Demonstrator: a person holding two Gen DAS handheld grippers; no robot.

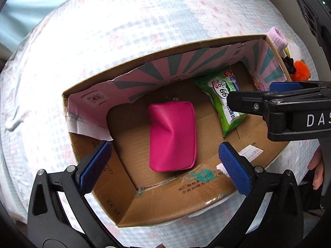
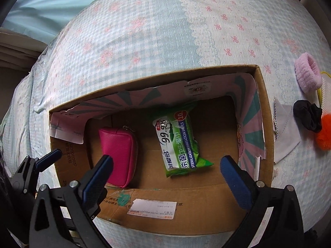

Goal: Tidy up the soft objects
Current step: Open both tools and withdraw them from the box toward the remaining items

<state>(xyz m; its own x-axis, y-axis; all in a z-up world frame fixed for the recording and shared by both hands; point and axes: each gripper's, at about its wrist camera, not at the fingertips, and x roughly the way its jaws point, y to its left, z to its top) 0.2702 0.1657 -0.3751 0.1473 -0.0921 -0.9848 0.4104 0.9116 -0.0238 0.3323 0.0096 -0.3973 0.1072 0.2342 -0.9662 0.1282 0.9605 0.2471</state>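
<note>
Checked bedding with pink bows (image 2: 144, 41) supports an open cardboard box (image 2: 186, 223). Both grippers hang over the box, pointing down into it. Left gripper (image 1: 165, 165): jaws fully spread, nothing between the pads; pink pouch (image 1: 172, 136) lies flat on the box floor directly below. Right gripper (image 2: 165, 175): jaws fully spread, empty; green wipes pack (image 2: 178, 144) lies on the floor at 12 o'clock from its fingertips. The spread jaws over each item suggest both were just deposited. Outside the box, at 3 o'clock, remain a pink scrunchie (image 2: 308, 73), black scrunchie (image 2: 308, 116), orange pompom (image 2: 324, 138) and grey cloth (image 2: 285, 132), probably awaiting collection.
</note>
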